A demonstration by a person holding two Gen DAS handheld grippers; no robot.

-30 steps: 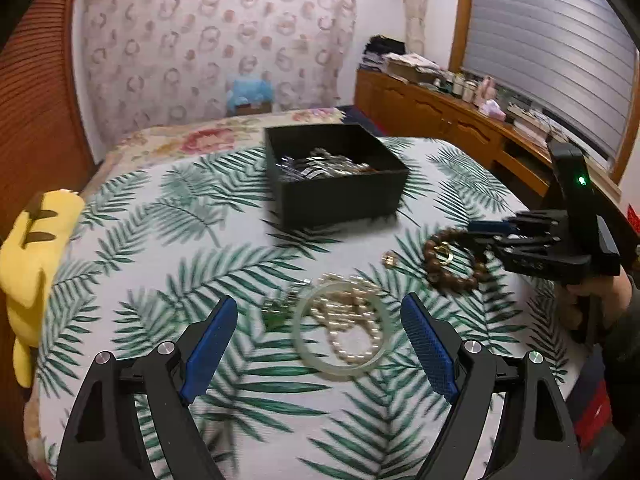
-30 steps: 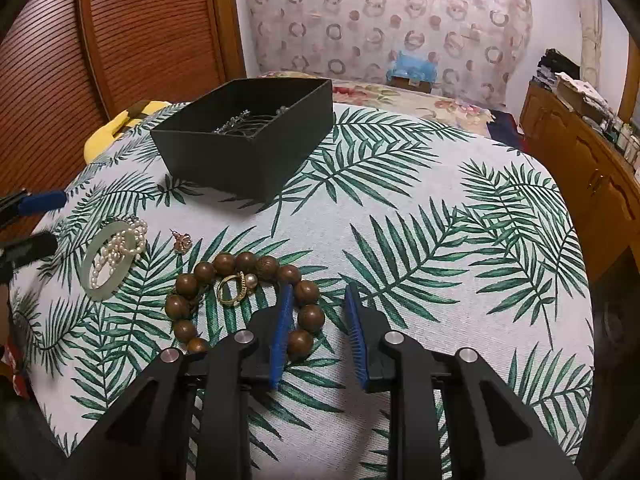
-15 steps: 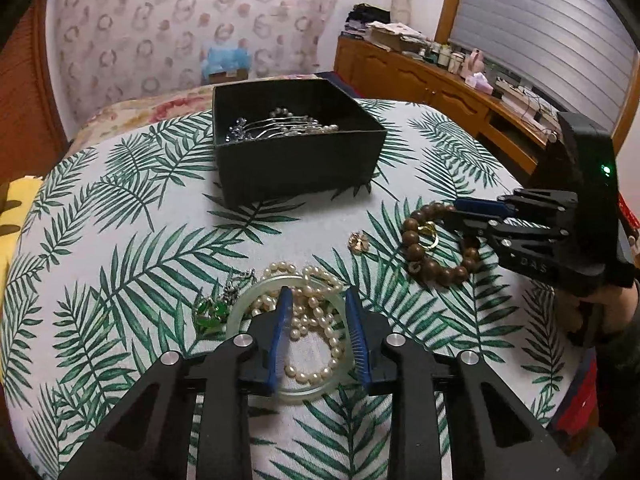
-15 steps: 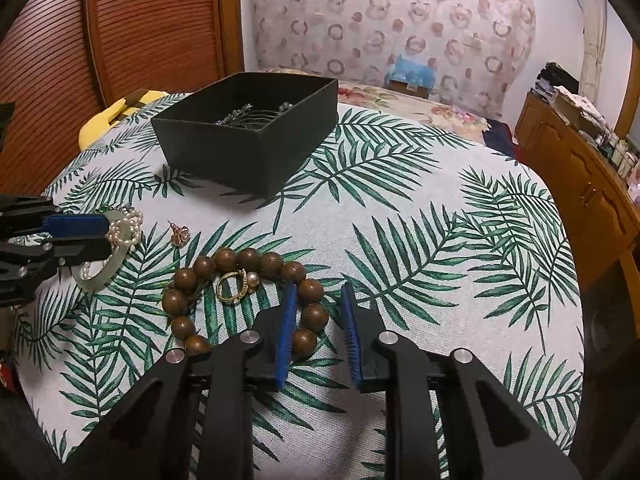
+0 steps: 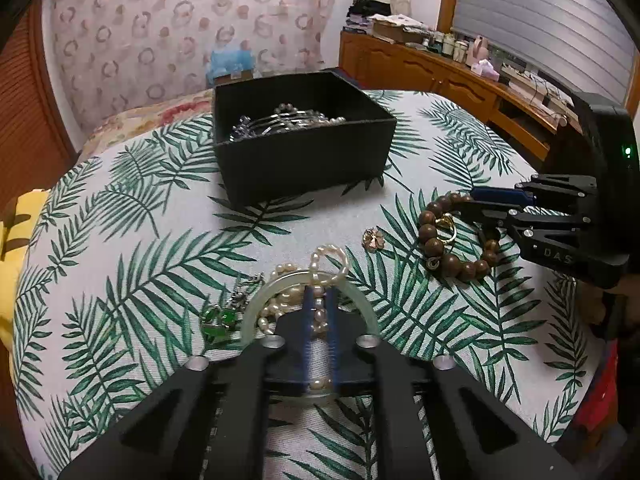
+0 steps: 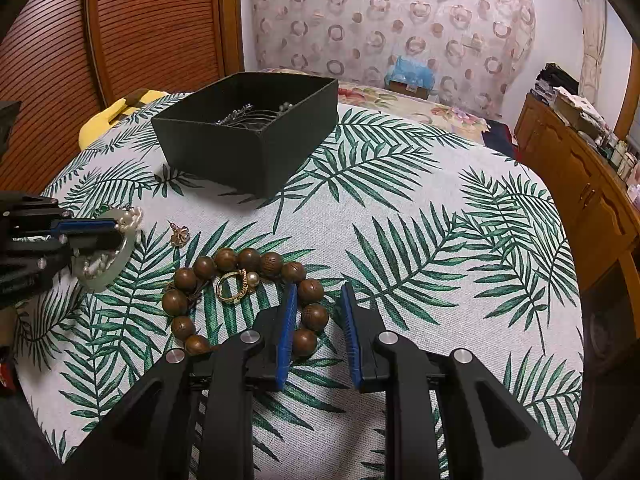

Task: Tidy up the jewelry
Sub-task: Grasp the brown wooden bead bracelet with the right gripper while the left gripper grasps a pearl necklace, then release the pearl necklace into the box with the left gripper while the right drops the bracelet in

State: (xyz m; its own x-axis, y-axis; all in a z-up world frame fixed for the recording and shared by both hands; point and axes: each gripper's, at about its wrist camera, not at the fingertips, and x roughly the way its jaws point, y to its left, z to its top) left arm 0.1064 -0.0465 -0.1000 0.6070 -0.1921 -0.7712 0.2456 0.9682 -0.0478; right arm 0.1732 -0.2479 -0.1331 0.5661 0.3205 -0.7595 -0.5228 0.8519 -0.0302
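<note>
left gripper (image 5: 318, 308) is pinched shut on the pearl strand (image 5: 320, 280), which sits inside the jade bangle (image 5: 260, 300) on the tablecloth. the black box (image 5: 304, 160) lies straight ahead of it, already holding silvery pieces. right gripper (image 6: 318, 308) hangs part open around the wooden bead bracelet (image 6: 244, 276), not gripping.

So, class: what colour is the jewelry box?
The box is black, clearest in the right wrist view.
</note>
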